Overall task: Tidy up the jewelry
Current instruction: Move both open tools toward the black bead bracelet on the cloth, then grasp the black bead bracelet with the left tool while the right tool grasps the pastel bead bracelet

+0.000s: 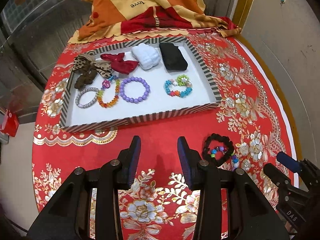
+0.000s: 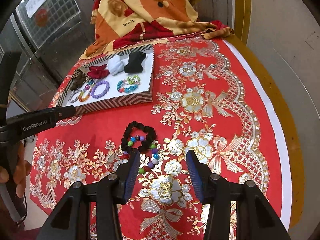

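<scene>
The left gripper [image 1: 159,140] is hanging over the red floral tablecloth [image 1: 164,126] with its jaws parted and nothing between them, only bare cloth showing in the gap. Just beyond its fingertips the striped shallow box [image 1: 206,68] is lying, its long axis running crosswise to the fingers. Inside it, nearest the tool, a row of bracelets is resting flat: a silvery one [image 1: 86,97], an orange beaded one [image 1: 109,98], a purple bead bracelet [image 1: 134,90] and a flower-bead bracelet [image 1: 178,87]. Farther from the tool a leopard-print bow [image 1: 91,68], a red bow [image 1: 120,63], a white hair claw [image 1: 146,57] and a black hair claw [image 1: 173,58] are sitting, the two claws lying lengthwise away from the gripper.

The right gripper [image 2: 163,156] is likewise standing released, jaws apart and gripping nothing. A black scrunchie [image 2: 140,138] is lying flat on the cloth just ahead of its left finger, a multicoloured bead bracelet [image 2: 154,157] overlapping it and trailing back into the gap between the fingers, its long axis roughly along the fingers. Neither pad is visibly pressing on the beads. In the left view that scrunchie is lying just to the right of the left gripper's right finger
</scene>
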Motion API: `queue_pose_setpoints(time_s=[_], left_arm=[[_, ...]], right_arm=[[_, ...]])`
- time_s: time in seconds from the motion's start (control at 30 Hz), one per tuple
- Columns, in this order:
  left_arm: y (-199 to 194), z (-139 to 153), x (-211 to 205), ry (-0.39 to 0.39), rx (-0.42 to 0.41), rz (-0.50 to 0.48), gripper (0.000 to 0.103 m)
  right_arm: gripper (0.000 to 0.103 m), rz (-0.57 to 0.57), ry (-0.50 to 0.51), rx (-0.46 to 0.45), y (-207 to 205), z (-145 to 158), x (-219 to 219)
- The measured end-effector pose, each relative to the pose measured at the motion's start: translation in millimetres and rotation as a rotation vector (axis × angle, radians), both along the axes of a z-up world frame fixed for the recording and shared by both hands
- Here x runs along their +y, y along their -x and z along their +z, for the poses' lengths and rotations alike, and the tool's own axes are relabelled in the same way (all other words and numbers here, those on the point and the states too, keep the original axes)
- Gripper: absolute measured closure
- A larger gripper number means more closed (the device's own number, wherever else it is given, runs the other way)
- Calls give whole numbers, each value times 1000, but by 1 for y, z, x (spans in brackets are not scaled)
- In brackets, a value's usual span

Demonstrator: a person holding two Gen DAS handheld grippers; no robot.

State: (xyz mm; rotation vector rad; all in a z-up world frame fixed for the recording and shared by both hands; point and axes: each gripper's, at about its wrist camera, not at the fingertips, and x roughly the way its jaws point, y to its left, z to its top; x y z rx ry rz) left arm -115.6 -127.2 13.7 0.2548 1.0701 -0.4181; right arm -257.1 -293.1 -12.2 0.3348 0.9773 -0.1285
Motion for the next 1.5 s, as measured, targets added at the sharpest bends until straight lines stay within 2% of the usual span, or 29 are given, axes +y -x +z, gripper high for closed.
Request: queue_pose_setpoints(time_s=[0.17,0.43,0.53,0.7,0.83,1.03,1.1,1.13,1.17,1.33,1.4,1.5], left_arm=[[-1,-5,-9,1,18,-9,66],[-7,-27,-27,52,125,-73,60],[-9,-36,-39,67,166,-129,50],[-12,-52,-60,22,198,-196,49],[-13,-66,-74,-59,201,-225,49],[-12,-81,-87,-85,213,-253,50],[-14,-83,-89,-79,212,-252,62],[-14,-85,-91,-84,215,-253,80],[-16,-86,-93,-89,217,-251,93],[-25,-85,-84,-61,201,-225,98],[-28,-81,-74,-40,209,-205,99],[-31,-72,-59,-18,207,-184,99]], right_arm=[[57,11,-6,12,-4,-4,0],[57,23,-38,50,-9,-20,-1],[57,22,-51,56,-10,-24,-2],[57,25,-68,55,-12,-28,-5],[57,20,-87,53,-13,-32,-7],[57,37,-112,62,-15,-40,-7],[57,49,-116,65,-17,-42,-5],[57,54,-117,65,-18,-43,-4],[57,62,-114,64,-19,-43,-3],[58,93,-99,63,-28,-48,4],[67,119,-70,70,-35,-52,10],[75,150,-30,88,-45,-60,18]])
